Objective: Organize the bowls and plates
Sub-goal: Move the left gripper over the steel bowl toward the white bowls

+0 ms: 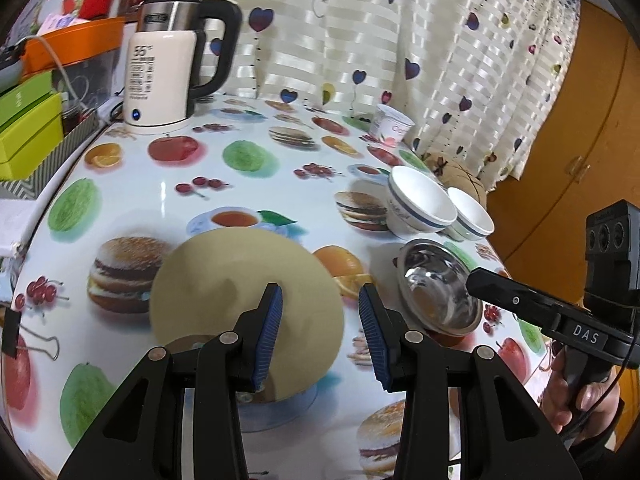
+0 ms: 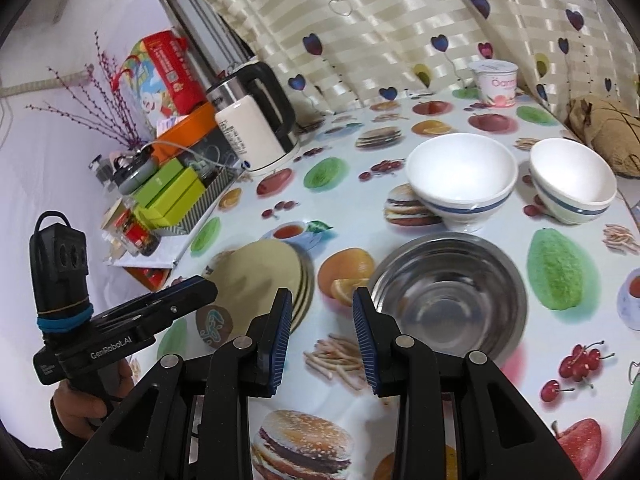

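A stack of beige plates point(image 1: 224, 280) point(image 2: 260, 272) lies on the fruit-print table point(image 1: 240, 184). My left gripper point(image 1: 320, 292) point(image 2: 202, 288) hovers over the stack's near right edge, open, with nothing between its pads. A steel bowl point(image 1: 440, 284) point(image 2: 448, 300) sits to the right of the plates. My right gripper point(image 2: 322, 300) is open over the tablecloth just left of that bowl, and its tip point(image 1: 480, 280) shows by the bowl's rim. Two white bowls with a blue band point(image 2: 460, 168) point(image 2: 572, 176) stand upright behind the steel bowl, also in the left wrist view point(image 1: 420, 200) point(image 1: 470, 216).
A white electric kettle point(image 1: 160, 64) point(image 2: 256, 136) stands at the back left beside green boxes point(image 1: 28, 132) and an orange box. A yoghurt cup point(image 2: 496, 80) and a brown paper bag point(image 2: 604, 132) sit near the curtain. A binder clip point(image 1: 36, 344) grips the table's left edge.
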Tool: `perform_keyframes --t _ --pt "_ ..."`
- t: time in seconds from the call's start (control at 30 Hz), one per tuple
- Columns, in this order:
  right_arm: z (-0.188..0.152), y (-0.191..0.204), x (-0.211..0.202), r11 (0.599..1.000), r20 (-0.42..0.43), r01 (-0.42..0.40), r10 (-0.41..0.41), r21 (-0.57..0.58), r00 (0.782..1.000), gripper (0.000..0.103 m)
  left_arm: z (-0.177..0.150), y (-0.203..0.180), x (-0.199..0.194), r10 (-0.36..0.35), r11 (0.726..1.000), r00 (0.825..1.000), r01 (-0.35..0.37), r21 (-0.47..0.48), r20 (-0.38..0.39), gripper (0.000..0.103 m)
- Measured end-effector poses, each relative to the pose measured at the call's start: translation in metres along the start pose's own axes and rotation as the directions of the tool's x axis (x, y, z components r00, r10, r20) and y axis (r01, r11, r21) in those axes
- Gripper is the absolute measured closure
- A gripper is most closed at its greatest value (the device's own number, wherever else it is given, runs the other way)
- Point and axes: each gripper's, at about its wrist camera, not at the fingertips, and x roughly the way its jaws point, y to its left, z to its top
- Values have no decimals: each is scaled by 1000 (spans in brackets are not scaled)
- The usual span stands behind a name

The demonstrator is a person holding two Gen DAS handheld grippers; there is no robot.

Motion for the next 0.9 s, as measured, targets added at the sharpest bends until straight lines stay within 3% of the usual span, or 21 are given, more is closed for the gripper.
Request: perform_keyframes --t 0.9 --pt "22 -50 -17 995 48 76 -80 67 996 72 35 -38 33 -48 994 998 51 95 -30 62"
